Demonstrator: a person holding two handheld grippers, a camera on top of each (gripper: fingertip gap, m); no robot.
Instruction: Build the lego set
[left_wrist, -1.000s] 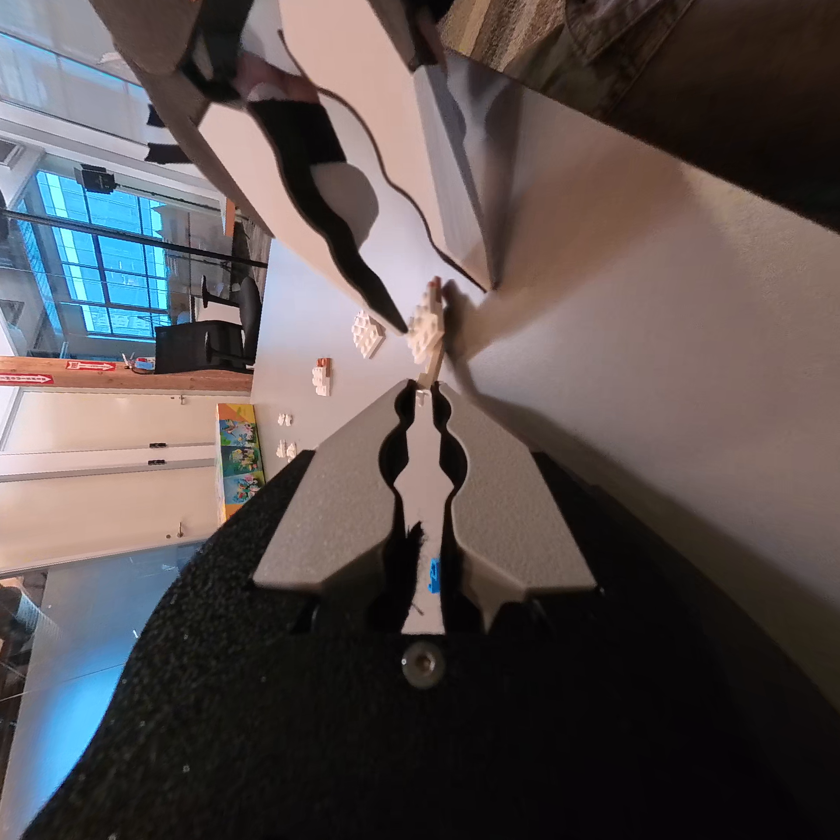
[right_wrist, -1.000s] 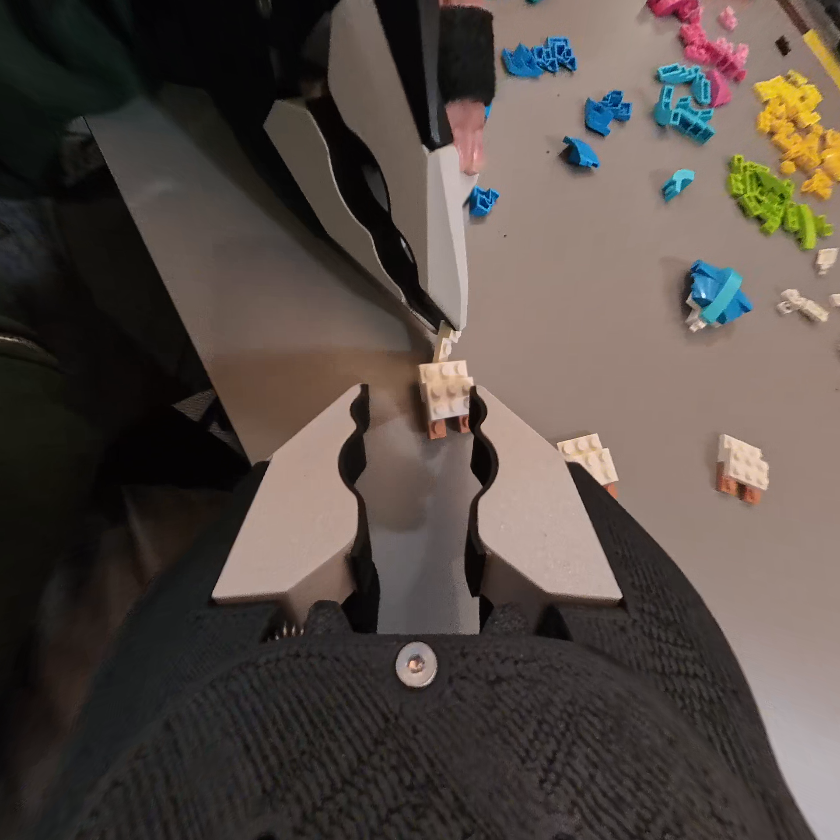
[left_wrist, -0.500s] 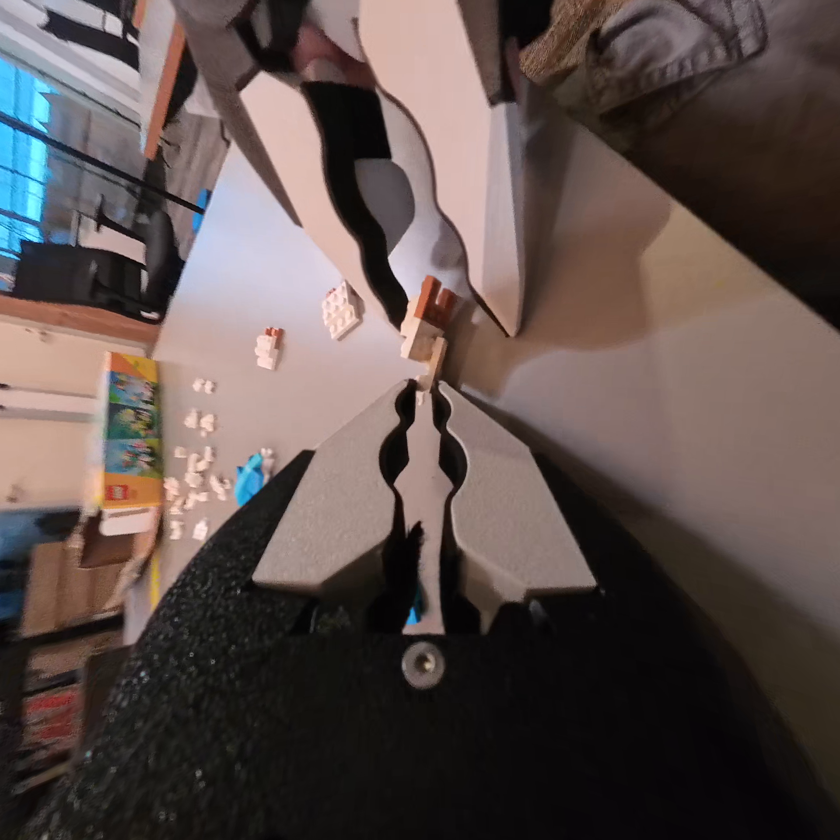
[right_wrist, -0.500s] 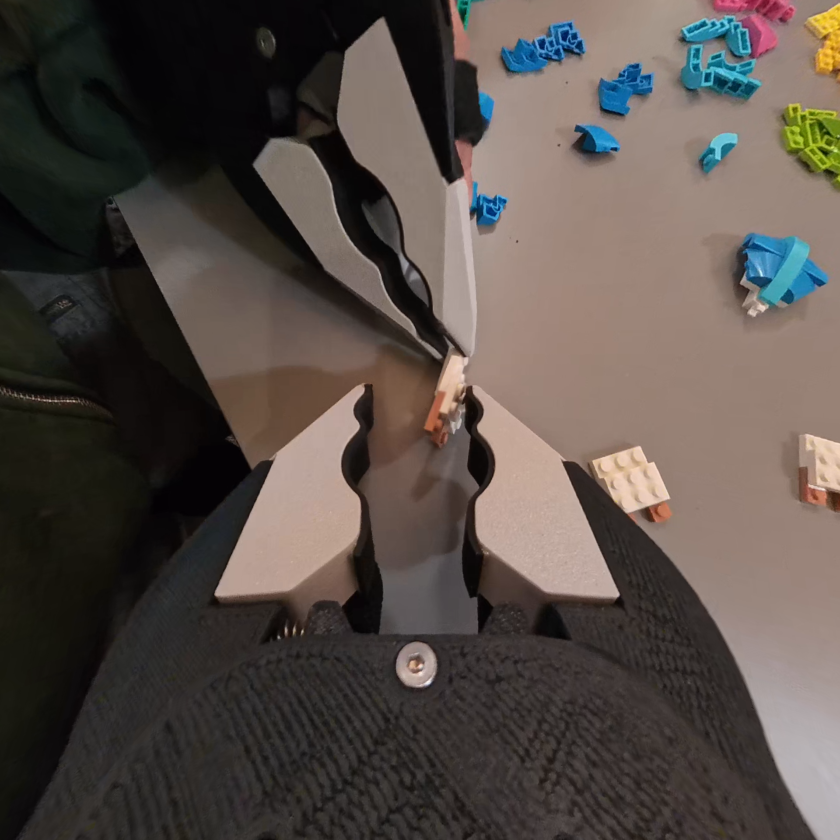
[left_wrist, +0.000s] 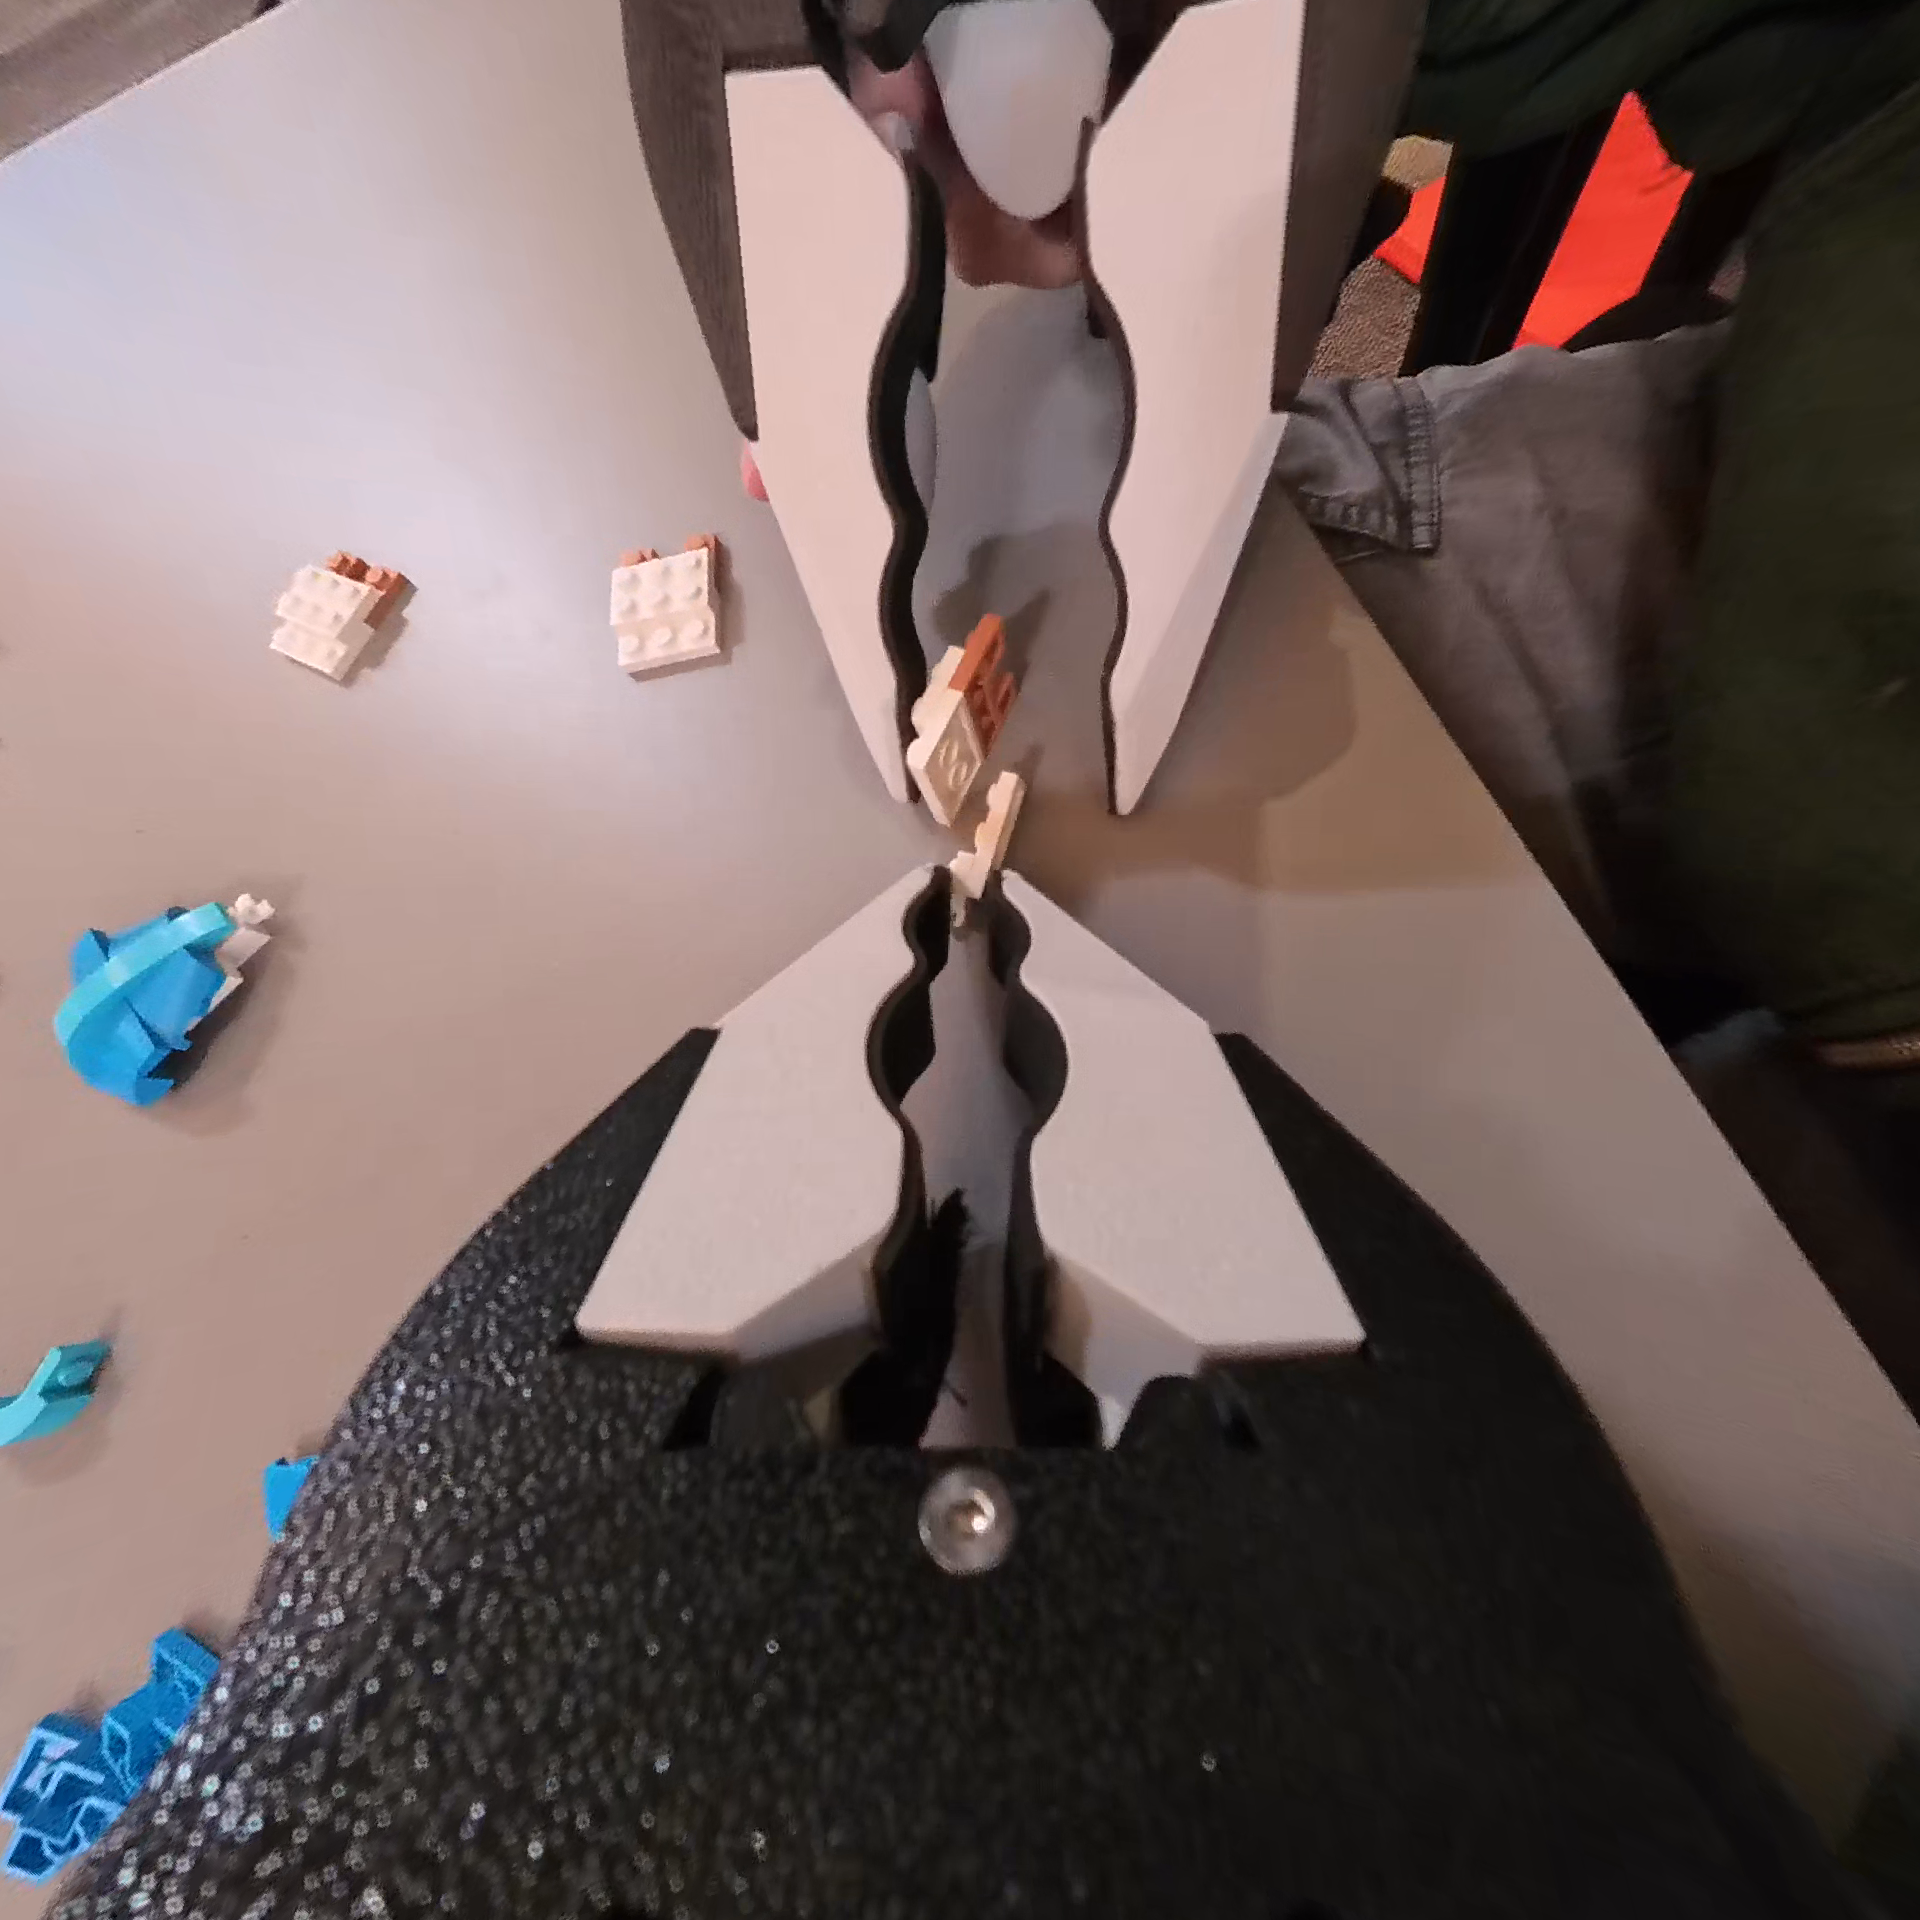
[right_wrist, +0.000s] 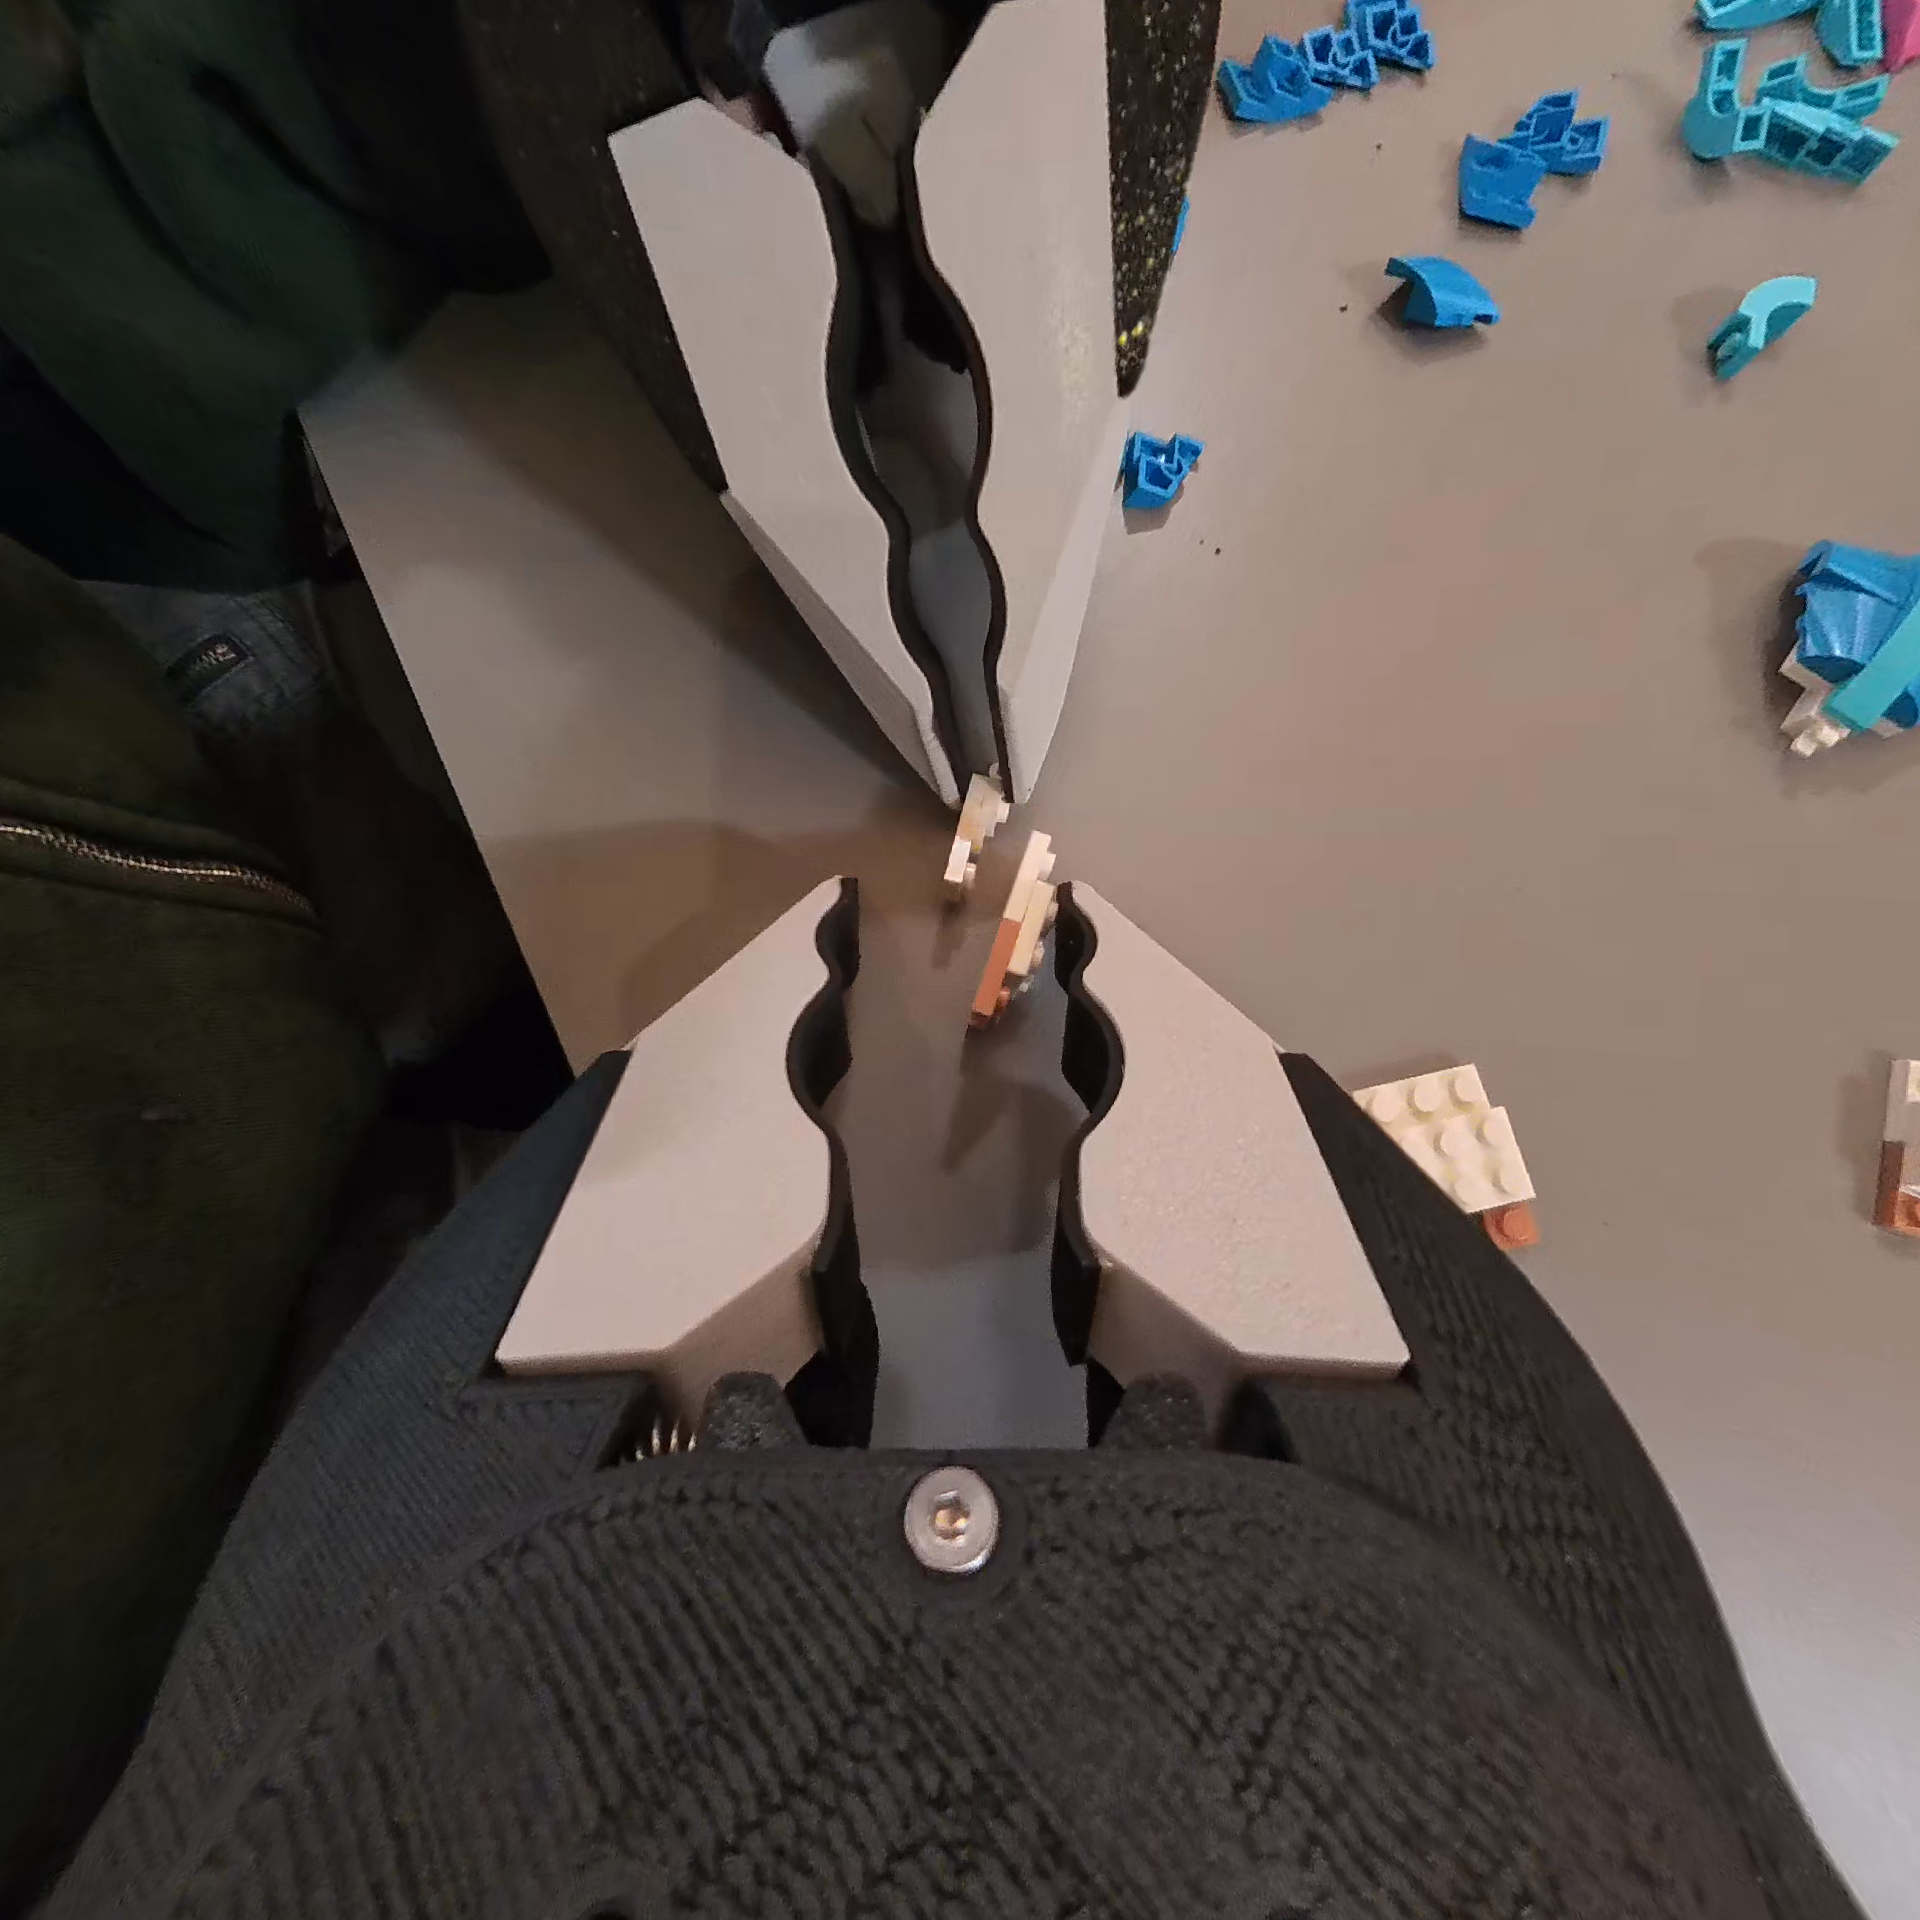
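Two grippers meet tip to tip near the grey table's (left_wrist: 312, 260) edge. Left wrist view: the left gripper (left_wrist: 971, 888) pinches a thin cream plate (left_wrist: 992, 831); opposite, the right gripper (left_wrist: 1013, 805) stands wide, a cream-and-brown brick block (left_wrist: 961, 727) leaning on one finger. Two cream assemblies (left_wrist: 665, 608) and a blue model (left_wrist: 145, 1008) lie farther in.

Right wrist view: the right gripper (right_wrist: 961, 899) gapes, the block (right_wrist: 1023, 935) against one pad only. Scattered blue bricks (right_wrist: 1527, 166) appear solely here.

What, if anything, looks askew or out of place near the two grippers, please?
The white-and-brown brick assembly is tipped on edge, leaning against one finger of the open right gripper, not gripped. The left gripper pinches a small white plate beside it.
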